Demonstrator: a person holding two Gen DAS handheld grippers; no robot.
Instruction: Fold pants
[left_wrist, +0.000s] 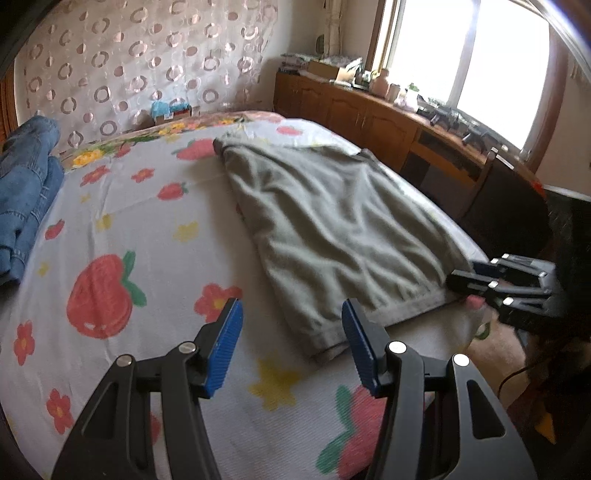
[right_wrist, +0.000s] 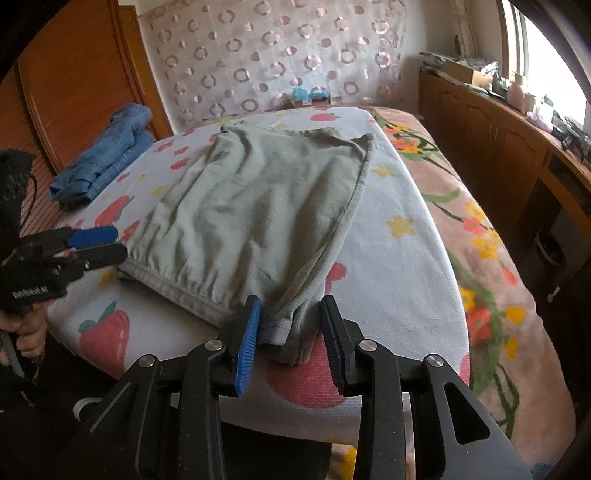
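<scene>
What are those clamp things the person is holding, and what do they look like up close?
Each hand holds a black plastic tool. The left tool and right tool both have two angular black arms with silver round pivot pins, ending in flat fingers faced with ribbed blue pads. The left tool's handle carries small white lettering, too blurred to read, and a thin dark cable hangs nearby.

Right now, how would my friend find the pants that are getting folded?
Look at the bed with the strawberry sheet. Two garments lie on it: blue jeans bunched by the wooden wardrobe, and the grey-green pants spread flat in the middle. They are the pale, smooth ones with an elastic waistband at the near edge.
</scene>
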